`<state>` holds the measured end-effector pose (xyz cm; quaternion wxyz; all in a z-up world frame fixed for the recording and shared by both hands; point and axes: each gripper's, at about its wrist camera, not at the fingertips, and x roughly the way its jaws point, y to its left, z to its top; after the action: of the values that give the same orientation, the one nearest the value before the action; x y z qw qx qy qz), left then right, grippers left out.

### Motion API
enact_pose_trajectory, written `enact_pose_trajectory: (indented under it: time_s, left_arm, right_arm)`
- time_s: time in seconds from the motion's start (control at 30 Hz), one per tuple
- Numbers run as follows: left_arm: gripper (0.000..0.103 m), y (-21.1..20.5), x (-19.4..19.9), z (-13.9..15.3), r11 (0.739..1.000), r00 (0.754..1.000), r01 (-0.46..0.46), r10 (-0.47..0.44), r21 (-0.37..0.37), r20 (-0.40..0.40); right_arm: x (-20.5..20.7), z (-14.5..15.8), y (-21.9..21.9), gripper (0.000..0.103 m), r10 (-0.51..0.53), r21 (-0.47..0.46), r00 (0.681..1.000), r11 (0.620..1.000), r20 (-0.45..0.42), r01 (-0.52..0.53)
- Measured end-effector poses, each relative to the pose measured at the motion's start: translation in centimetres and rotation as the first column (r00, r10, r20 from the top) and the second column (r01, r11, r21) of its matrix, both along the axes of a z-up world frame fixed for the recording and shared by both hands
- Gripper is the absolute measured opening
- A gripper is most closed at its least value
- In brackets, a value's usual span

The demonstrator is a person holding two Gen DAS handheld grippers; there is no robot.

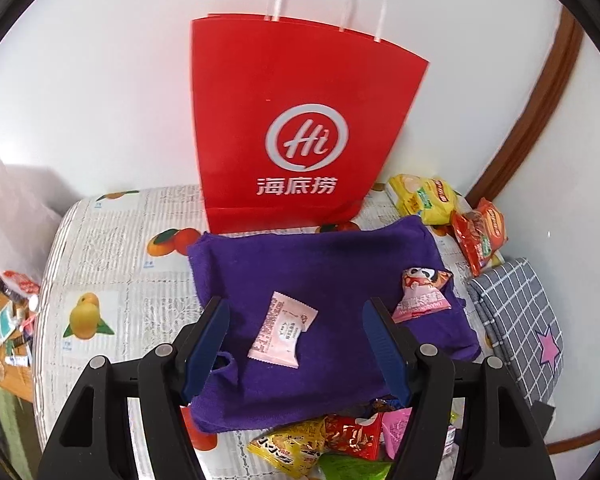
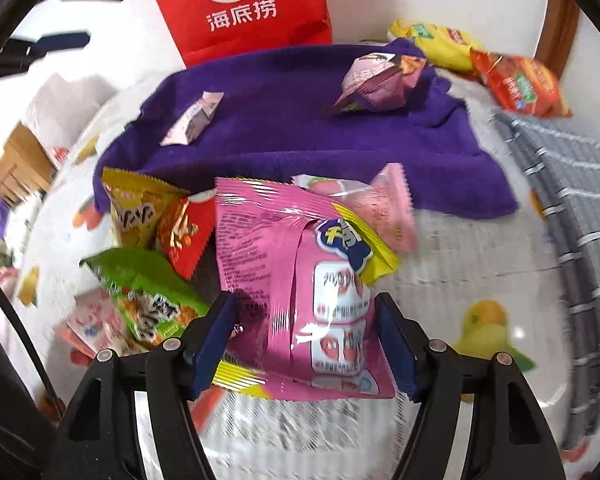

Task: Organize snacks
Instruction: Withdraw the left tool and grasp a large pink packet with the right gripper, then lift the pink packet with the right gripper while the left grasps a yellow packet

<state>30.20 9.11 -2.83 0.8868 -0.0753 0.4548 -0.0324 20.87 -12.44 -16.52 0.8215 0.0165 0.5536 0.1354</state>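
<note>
Nearest the right gripper (image 2: 305,344), a big pink snack bag (image 2: 300,280) with yellow crimped ends stood between the blue pads. The right pad looked pressed against its flank, but a sliver of space showed at the left pad, so the tongs read as apart around it, not yet clamped. It sat at the near edge of the fruit-print table cover (image 2: 440,264), at the front of a heap of packets: a green packet (image 2: 148,292), a red one (image 2: 184,236) and a yellow one (image 2: 134,208) lay to its left.

Such a bag likely handles light, puffy and slick. The film would crumple and slide, so the firmer middle over the contents seems a safer hold than a crimped end.

Beyond the heap lay the purple towel (image 1: 320,264). The left gripper (image 1: 296,340) hung over it with its tongs apart and nothing between the pads; a small pale pink sachet (image 1: 282,330) lay flat on the towel below them. Toward the towel's right edge sat a pink panda-print packet (image 1: 422,292).

At the far edge a red paper bag (image 1: 300,120) stood upright against the wall, touching the towel's far edge, with a yellow pack (image 1: 424,198) and an orange-red pack (image 1: 478,236) in the far right corner.
</note>
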Motion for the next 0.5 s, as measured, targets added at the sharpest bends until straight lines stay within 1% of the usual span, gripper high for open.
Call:
enact_pose_trajectory:
  time_s: [0.03, 0.07, 0.1, 0.13, 0.23, 0.33, 0.4, 0.5]
  left_arm:
    - [0.067, 0.1, -0.1, 0.0, 1.000, 1.000, -0.003, 0.003, -0.002, 0.000]
    - [0.067, 0.1, -0.1, 0.1, 1.000, 1.000, -0.001, 0.001, -0.002, 0.001]
    - [0.067, 0.1, -0.2, 0.1, 1.000, 1.000, 0.003, -0.003, -0.001, 0.001]
    - [0.067, 0.1, -0.3, 0.1, 1.000, 1.000, 0.005, -0.005, 0.000, 0.002]
    - [0.067, 0.0, -0.5, 0.3, 1.000, 1.000, 0.001, -0.002, 0.013, 0.009]
    - [0.067, -0.3, -0.9, 0.1, 1.000, 1.000, 0.002, -0.002, 0.020, 0.003]
    - [0.067, -0.5, -1.4, -0.1, 1.000, 1.000, 0.006, -0.006, 0.023, -0.006]
    - [0.067, -0.8, -2.7, -0.7, 0.999, 1.000, 0.022, -0.022, 0.036, -0.017]
  right_arm:
    - [-0.2, 0.1, -0.4, 0.060, -0.012, 0.028, 1.000, 1.000, 0.010, 0.012]
    - [-0.5, 0.3, -0.6, 0.052, -0.018, 0.050, 1.000, 0.999, 0.017, 0.017]
    - [-0.8, 0.5, -0.9, 0.048, -0.021, 0.068, 1.000, 0.997, 0.022, 0.019]
    - [-1.3, 0.9, -1.3, 0.047, -0.028, 0.053, 0.999, 0.998, 0.027, 0.027]
    - [-2.5, 1.8, -2.6, 0.045, -0.052, -0.036, 0.997, 0.998, 0.063, 0.054]
    - [-3.8, 2.1, -4.8, 0.044, -0.092, -0.074, 0.994, 0.993, 0.066, 0.096]
    - [-4.5, 2.0, -6.2, 0.044, -0.116, -0.065, 0.991, 0.991, 0.065, 0.120]
    - [-5.4, 1.4, -7.9, 0.045, -0.144, -0.006, 0.987, 0.990, 0.066, 0.144]
